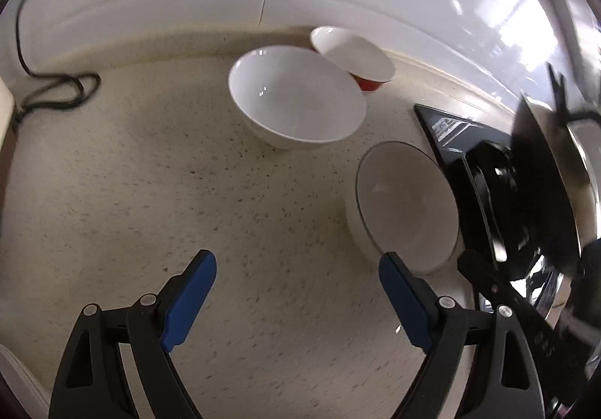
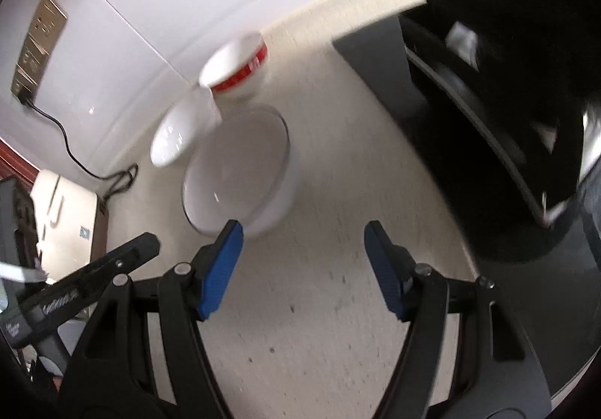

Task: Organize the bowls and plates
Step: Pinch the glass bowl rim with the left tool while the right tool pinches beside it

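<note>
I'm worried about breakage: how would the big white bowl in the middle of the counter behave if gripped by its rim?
The big white bowl looks like glazed ceramic with shiny highlights, so it is probably slippery between the pads and fragile if dropped. It seems wide above a narrower base, so a one-sided rim grip may tilt it. The red bowl sits very close behind, so a nudge might knock them together.

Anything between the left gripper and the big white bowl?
No. In the left wrist view only bare speckled counter separates the open left gripper from the big white bowl.
</note>
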Demonstrator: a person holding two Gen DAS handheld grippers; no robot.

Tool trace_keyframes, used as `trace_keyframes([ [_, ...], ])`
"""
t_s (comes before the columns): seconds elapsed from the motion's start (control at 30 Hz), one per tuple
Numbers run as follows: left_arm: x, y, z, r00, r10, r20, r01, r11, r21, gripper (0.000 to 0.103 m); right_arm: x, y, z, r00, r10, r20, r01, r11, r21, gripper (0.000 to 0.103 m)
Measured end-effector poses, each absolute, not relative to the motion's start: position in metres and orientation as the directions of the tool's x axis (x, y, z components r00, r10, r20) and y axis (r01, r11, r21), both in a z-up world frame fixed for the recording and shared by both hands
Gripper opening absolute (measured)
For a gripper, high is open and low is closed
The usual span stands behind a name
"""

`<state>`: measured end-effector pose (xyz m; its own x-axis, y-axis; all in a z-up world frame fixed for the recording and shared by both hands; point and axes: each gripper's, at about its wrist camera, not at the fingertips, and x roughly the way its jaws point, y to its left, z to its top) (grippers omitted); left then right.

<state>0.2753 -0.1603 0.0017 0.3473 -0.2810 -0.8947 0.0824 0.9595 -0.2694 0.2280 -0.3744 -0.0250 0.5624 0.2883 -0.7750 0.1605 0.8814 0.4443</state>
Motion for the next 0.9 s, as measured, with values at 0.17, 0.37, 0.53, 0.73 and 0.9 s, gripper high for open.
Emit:
trace_keyframes([
  [0.17,0.294,-0.176,-0.010,0.304,-0.317,-0.898,0.063,0.948,-0.313,0.087,0.247,-0.374,-0.024,0.553,0.282,-0.784,0.170,0.883,0.437,0.070],
  [0.37,0.308,-0.193,-0.017,0.313,-0.303,-0.900,0.070,0.952,-0.297,0.075,0.253,-0.374,-0.028,0.530,0.297,-0.794,0.156,0.887,0.435,0.068],
  [0.53,0.321,-0.199,-0.033,0.279,-0.303,-0.911,0.060,0.953,-0.298,0.042,0.269,-0.365,-0.036,0.502,0.289,-0.815,0.147,0.900,0.410,0.051],
  [0.73,0.319,-0.208,-0.037,0.307,-0.332,-0.892,0.120,0.943,-0.309,0.020,0.280,-0.359,-0.045,0.479,0.314,-0.820,0.127,0.899,0.419,0.035],
  [0.9,0.314,-0.211,-0.033,0.326,-0.346,-0.880,0.170,0.937,-0.306,0.015,0.278,-0.355,-0.042,0.488,0.313,-0.815,0.104,0.906,0.410,0.026],
])
